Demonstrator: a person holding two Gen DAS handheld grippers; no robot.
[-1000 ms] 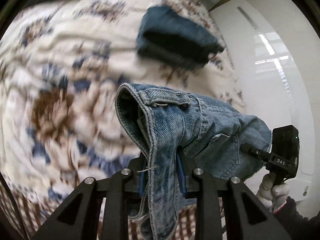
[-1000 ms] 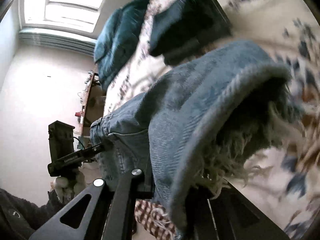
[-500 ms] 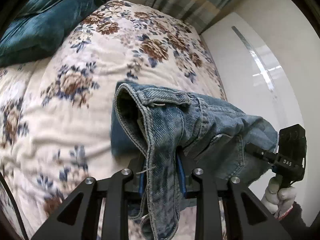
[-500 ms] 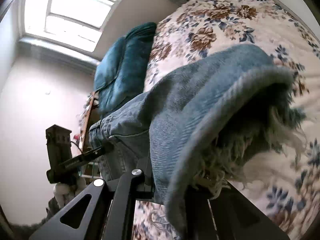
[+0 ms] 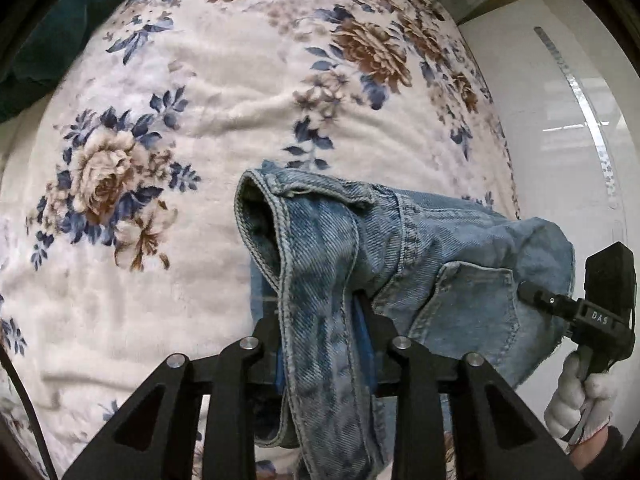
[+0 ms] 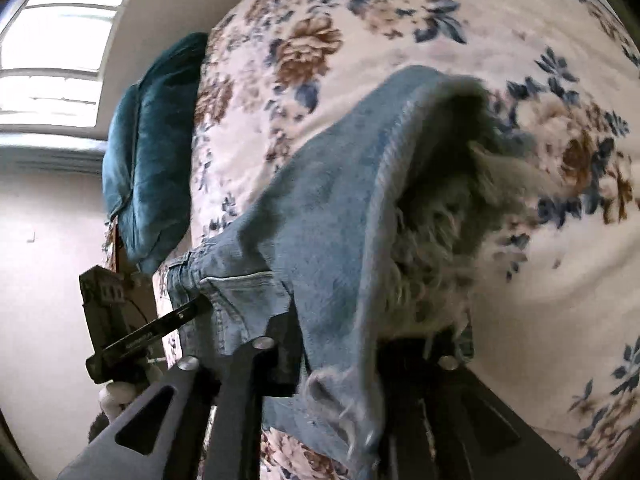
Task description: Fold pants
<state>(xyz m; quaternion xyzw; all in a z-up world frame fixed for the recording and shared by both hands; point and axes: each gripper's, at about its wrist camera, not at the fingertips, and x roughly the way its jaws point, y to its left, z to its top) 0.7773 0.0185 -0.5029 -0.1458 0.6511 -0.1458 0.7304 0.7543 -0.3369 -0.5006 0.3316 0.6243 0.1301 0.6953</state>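
A pair of light blue denim pants [image 5: 420,252] hangs doubled between my two grippers, just above a floral bedspread [image 5: 200,100]. My left gripper [image 5: 322,320] is shut on the waistband end, which drapes over its fingers. My right gripper [image 6: 360,344] is shut on the frayed hem end [image 6: 440,240]. In the left wrist view the right gripper [image 5: 532,296] shows at the right, pinching the cloth by a back pocket. In the right wrist view the left gripper [image 6: 196,306] shows at the left, on the waistband.
The bed is covered by a cream blanket with brown and blue flowers [image 6: 440,20]. A teal pillow [image 6: 152,152] lies at the head of the bed. A white glossy wall or wardrobe [image 5: 560,120] runs along the bed's right side. A window [image 6: 52,48] is behind.
Both grippers have carried the pants across the bed and lower toward the blanket. A dark folded garment seen a second ago is out of view. Both grips are unchanged.
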